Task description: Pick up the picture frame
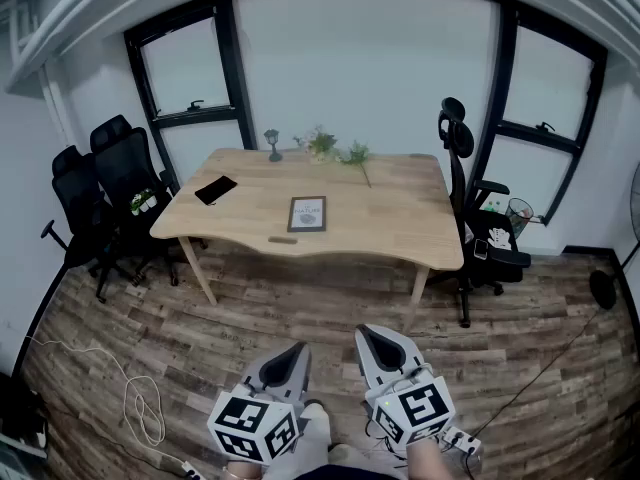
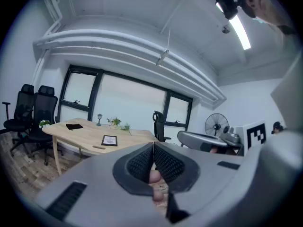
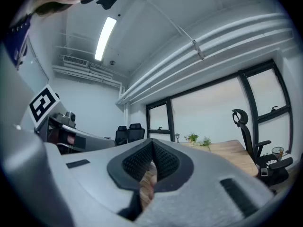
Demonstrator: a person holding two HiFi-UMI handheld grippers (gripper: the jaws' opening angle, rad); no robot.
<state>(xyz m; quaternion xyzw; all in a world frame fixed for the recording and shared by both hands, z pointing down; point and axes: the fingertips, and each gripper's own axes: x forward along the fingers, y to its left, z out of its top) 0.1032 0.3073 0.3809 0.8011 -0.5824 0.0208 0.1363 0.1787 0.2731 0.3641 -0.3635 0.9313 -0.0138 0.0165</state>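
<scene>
A small dark picture frame (image 1: 307, 214) with a white print lies flat near the front edge of the wooden table (image 1: 400, 218); the left gripper view also catches the picture frame (image 2: 109, 140). Both grippers hover over the floor, well short of the table. My left gripper (image 1: 297, 349) is shut with nothing between its tips, and in its own view the left gripper (image 2: 153, 144) points toward the table. Beside it, my right gripper (image 1: 364, 333) is shut and empty too; the right gripper (image 3: 152, 142) aims level at the windows.
On the table lie a black phone-like slab (image 1: 216, 189), a small brown stick (image 1: 283, 239), a little lamp (image 1: 273, 144) and green sprigs (image 1: 337, 150). Black office chairs stand at the left (image 1: 115, 183) and right (image 1: 470, 208). A white cable (image 1: 145, 408) loops on the floor.
</scene>
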